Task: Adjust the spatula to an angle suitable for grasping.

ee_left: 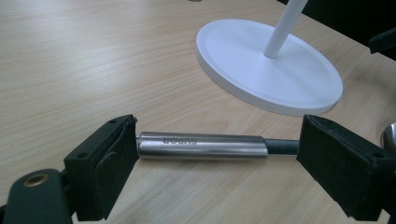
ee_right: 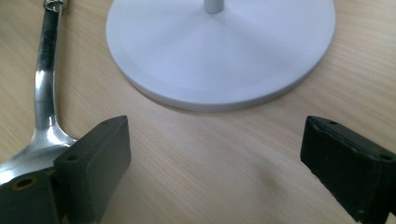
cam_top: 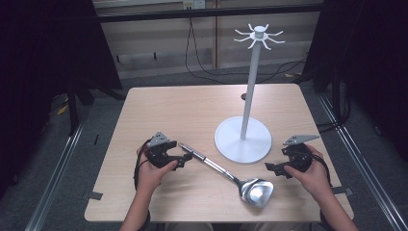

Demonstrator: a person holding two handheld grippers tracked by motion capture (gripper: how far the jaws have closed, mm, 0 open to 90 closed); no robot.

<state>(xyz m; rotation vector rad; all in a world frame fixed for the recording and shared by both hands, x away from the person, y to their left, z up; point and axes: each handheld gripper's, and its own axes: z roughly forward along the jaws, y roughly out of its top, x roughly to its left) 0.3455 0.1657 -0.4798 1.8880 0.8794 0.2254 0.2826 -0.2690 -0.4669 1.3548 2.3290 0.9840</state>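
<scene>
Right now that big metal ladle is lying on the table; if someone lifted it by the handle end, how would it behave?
The ladle looks like solid polished steel, so probably stiff and fairly slippery. Its broad bowl sits far from the round handle, so it would likely droop bowl-first or twist in a grip at that end. Pushed, the round handle might roll a little, though the bowl should check that.

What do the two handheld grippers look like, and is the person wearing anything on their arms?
Both the left gripper and the right gripper are black, each topped by a grey three-cornered plate. Their fingers are chunky black blocks with small screw holes, and a brass-coloured fitting sits near the base. A black cable trails from each. The forearms are bare: no sleeves or gloves visible.
</scene>
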